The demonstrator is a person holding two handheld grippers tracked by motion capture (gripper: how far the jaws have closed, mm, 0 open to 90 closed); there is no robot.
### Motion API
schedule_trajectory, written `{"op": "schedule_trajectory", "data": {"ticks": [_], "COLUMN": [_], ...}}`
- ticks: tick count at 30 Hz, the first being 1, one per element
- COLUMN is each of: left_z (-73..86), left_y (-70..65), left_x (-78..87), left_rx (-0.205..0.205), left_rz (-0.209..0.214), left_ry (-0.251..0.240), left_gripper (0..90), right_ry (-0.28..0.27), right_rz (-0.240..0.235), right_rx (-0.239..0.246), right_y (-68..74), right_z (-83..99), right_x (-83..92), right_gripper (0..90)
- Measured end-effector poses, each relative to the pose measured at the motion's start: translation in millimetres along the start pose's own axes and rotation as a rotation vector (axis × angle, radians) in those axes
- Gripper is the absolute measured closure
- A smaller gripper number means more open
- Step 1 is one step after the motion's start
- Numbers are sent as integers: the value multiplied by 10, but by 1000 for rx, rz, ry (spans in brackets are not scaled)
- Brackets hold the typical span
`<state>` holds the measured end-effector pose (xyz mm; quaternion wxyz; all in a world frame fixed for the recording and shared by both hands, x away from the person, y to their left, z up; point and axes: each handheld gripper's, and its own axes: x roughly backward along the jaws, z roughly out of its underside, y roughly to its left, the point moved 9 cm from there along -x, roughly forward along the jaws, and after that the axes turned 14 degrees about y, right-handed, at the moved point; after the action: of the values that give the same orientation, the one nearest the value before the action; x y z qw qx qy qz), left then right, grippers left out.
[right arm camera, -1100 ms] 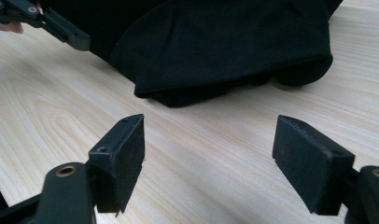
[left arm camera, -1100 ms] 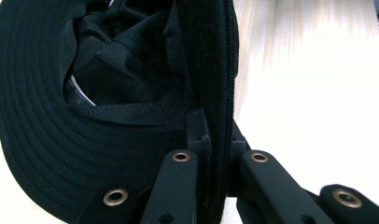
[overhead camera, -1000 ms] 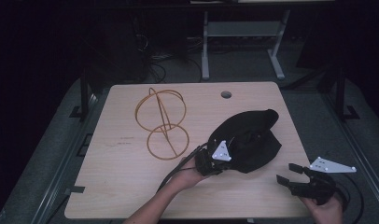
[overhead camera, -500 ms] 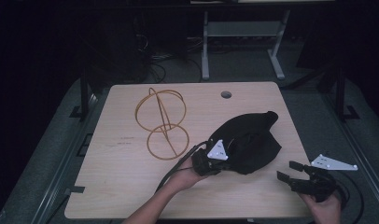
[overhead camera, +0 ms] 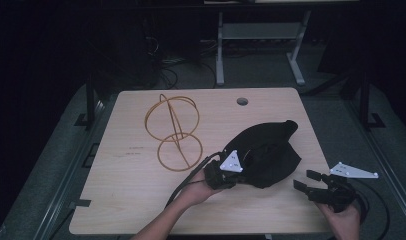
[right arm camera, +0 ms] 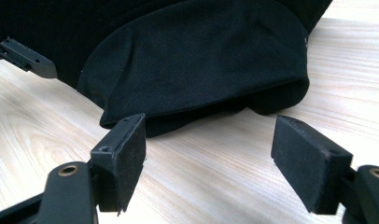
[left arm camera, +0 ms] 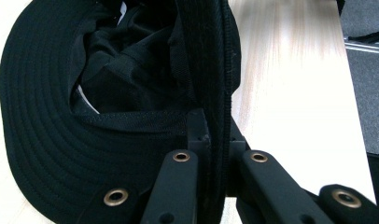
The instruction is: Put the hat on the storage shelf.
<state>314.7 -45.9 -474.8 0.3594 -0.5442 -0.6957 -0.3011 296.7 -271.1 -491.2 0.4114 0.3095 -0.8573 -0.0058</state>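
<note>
- Left tool (overhead camera: 236,172), high view: clamped on the near-left edge of a soft black fabric hat (overhead camera: 268,152) lying on the pale wood-grain bench (overhead camera: 131,200); since a second ago the hat has slid slightly toward it. Thin wooden hoops (overhead camera: 173,130) stand well beyond it, to its left.
- Left gripper view: the tool (left arm camera: 214,140) pinches the stitched brim (left arm camera: 43,135).
- Right gripper view: right tool (right arm camera: 211,144) gapes wide, nothing held, hat (right arm camera: 197,60) just ahead.

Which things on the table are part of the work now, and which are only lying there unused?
In use:
- black hat, its brim clamped by the left gripper
- right gripper, open, close to the hat's edge but not touching it

Lying about:
- wire ring frame, on the table apart from both grippers
</note>
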Motion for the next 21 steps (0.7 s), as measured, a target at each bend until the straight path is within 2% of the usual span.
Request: {"op": "schedule_trajectory", "data": {"ticks": [7,13,14,15,21], "left_z": [0,1,-2,-3,-5], "left_y": [-12,-29,-37,-41,-66], "left_x": [-2,-3,-3,-3,1], "left_rx": [-5,-9,-7,-7,-14], "left_rz": [3,7,8,9,15], "left_ry": [2,0,-3,-5,-10], "left_gripper": [868,868,868,868,868], "right_ry": [-9,-11,6,4,-10], "right_rz": [2,-3,-3,-2,-41], "right_rx": [8,-19,-45,-52,-84], "right_y": [9,-8,-26,-28,-22], "right_z": [-38,-54,-54,-59,-94], "right_x": [-27,-54,-79,-90,-156], "right_gripper": [258,258,258,259,263]}}
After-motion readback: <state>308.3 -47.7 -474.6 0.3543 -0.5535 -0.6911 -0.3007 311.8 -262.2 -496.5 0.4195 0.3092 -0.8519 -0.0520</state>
